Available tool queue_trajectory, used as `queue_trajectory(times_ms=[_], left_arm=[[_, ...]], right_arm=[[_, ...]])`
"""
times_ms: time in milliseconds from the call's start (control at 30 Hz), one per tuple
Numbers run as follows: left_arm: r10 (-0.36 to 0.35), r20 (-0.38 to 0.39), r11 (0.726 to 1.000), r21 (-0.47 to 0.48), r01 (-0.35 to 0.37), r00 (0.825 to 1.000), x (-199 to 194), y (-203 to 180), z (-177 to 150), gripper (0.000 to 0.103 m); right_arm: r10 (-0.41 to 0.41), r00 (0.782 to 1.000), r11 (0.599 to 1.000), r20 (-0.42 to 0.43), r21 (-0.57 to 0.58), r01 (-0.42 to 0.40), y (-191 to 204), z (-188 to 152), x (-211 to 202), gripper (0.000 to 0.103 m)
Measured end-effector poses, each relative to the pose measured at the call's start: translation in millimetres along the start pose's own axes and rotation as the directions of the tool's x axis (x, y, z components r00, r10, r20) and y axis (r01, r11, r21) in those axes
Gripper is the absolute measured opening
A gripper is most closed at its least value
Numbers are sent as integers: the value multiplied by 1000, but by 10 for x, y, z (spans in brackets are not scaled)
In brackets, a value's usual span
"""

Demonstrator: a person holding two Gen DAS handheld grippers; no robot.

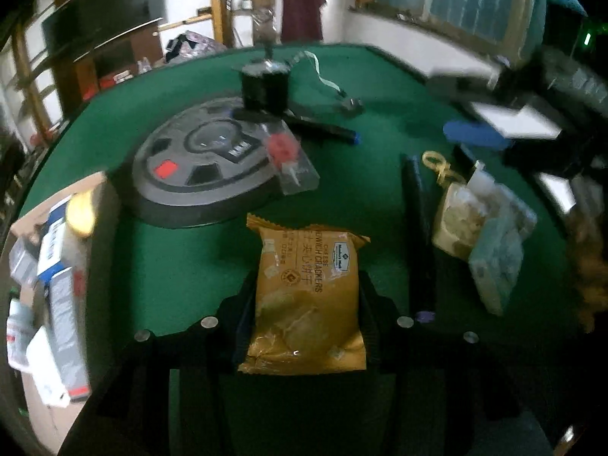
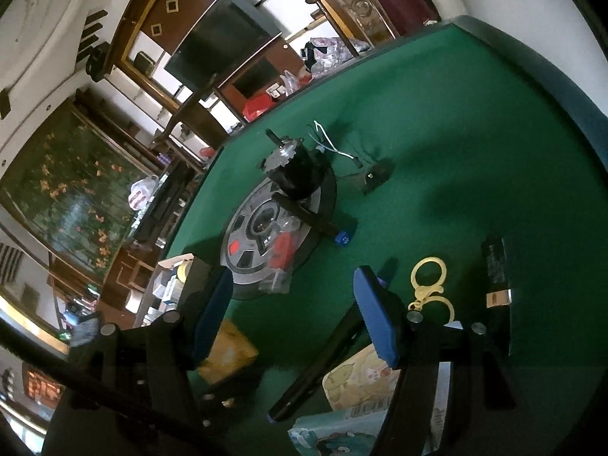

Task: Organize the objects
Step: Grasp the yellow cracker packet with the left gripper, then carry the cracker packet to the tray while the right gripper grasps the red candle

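We grip cracker packet [image 1: 306, 296] in left gripper [image 1: 304, 326] | light, crinkly, crushable: we hold its sealed edge gently | right gripper [image 2: 292, 323] spread, empty

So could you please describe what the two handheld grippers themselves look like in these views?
Both are black, angular frames studded with round silver bolt heads. The right gripper has flat rectangular fingers faced with blue pads. The left gripper has dark fingers with ribbed inner faces; their pad colour is hard to tell. No cables, markings, sleeves or hands show.
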State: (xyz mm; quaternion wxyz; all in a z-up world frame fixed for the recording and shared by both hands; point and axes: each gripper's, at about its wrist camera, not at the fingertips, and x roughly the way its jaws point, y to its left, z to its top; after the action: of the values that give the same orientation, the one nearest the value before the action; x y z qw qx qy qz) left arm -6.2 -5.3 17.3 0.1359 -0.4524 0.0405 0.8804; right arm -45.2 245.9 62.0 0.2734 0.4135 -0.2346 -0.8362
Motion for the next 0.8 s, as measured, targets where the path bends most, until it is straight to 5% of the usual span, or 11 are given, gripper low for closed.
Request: queue_trajectory(times_ms=[400, 667, 800], left_arm=[[-27, 130, 979, -197, 52, 991, -963, 741, -338, 43], [23, 193, 954, -299, 37, 981, -1288, 1347, -731, 43], [48, 195, 936, -350, 24, 980, -1358, 1657, -951, 43]], right_arm=[[-146, 985, 985, -87, -107, 136, 484, 9, 330, 65], [-418, 891, 895, -178, -247, 371, 872, 99, 1263, 64], [-524, 834, 837, -174, -287, 466, 884, 96, 1525, 52]])
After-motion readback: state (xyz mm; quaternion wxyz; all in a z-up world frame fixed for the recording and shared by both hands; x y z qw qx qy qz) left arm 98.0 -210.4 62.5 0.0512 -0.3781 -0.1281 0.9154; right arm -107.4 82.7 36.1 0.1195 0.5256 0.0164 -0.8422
